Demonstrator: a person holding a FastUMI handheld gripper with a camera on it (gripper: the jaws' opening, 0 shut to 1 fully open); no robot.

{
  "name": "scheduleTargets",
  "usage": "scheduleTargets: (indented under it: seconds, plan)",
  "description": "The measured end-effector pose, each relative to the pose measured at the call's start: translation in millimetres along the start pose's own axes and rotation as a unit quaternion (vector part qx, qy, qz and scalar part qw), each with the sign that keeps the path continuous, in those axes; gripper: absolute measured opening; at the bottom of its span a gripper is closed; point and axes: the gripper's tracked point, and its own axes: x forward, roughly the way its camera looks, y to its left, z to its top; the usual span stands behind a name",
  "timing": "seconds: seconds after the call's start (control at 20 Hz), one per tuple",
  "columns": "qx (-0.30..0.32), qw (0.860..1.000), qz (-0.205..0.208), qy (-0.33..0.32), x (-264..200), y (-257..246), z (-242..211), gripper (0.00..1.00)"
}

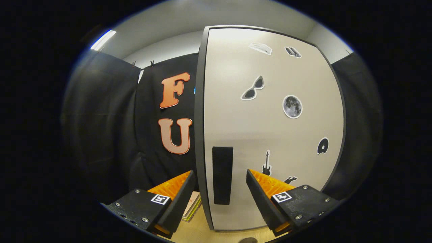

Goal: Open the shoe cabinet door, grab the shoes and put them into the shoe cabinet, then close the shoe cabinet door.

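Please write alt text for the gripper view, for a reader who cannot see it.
The gripper is open, its fingers either side of the black handle on the closed shoe cabinet door. Stickers dot the door, including sunglasses and a moon.

We see black cloth [111, 128] draped as the booth's wall from nine o'clock round to eleven, clipped along its top edge, and more of it [361, 128] at three o'clock. Above it runs a pale grey wall [168, 50] under a white ceiling [189, 17]. A strip light [103, 39] glows at ten o'clock. At six o'clock lies light wooden floor [199, 231].
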Motion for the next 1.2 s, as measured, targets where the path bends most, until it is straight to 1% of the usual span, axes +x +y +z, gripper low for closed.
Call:
scheduleTargets:
  seconds: [0.05, 0.1, 0.15, 0.25, 0.35, 0.4, 0.5, 0.8, 1.05, 1.2]
  plan:
    - [0.003, 1.0, -0.001, 0.001, 4.9, 1.4, -1.5, 0.94]
    - [0.004, 1.0, -0.001, 0.0, 9.8, 2.5, -2.9, 0.9]
    - [0.003, 1.0, -0.009, 0.002, 13.6, -0.5, -5.2, 0.88]
    - [0.004, 1.0, -0.017, 0.004, 21.9, -2.3, -9.0, 0.79]
    - [0.002, 1.0, -0.022, 0.02, 26.7, -3.1, -18.2, 0.63]
    - [-0.002, 0.999, -0.031, 0.021, 26.6, -8.3, -20.1, 0.55]
    - [0.02, 0.999, -0.028, 0.018, 27.6, -4.6, -20.9, 0.38]
    - [0.023, 0.999, -0.036, 0.027, 22.3, -6.9, -20.6, 0.32]
    - [0.019, 0.999, -0.038, 0.027, 8.8, -9.0, -19.5, 0.32]
    - [0.02, 0.999, -0.043, 0.017, -4.5, -13.3, -19.2, 0.29]
